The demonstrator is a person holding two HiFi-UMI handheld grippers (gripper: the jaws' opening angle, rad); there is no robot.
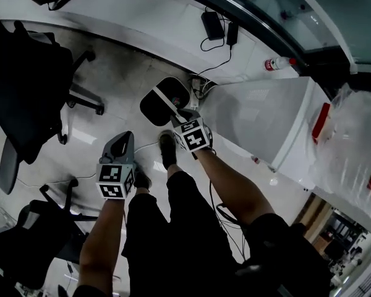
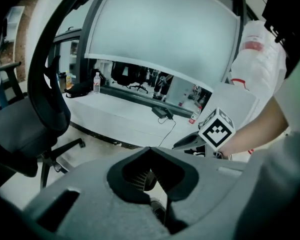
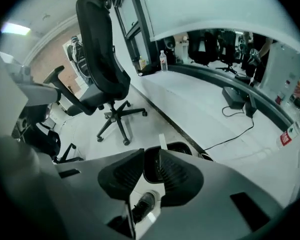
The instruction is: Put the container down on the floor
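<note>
Partly, the right gripper (image 1: 180, 120) hides the container (image 1: 153, 107) — near rim covered.

Floor (image 1: 117, 67) — pale, glossy; container (image 1: 153, 109) — smooth dark plastic; shell of the right gripper (image 3: 151, 154) matt grey plastic.

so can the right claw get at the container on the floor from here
Probably yes: the right claw hangs open, aimed at the container below, with nothing between them.

Two chairs (image 1: 25, 98), one container (image 1: 166, 94), one bottle (image 1: 278, 62)
</note>
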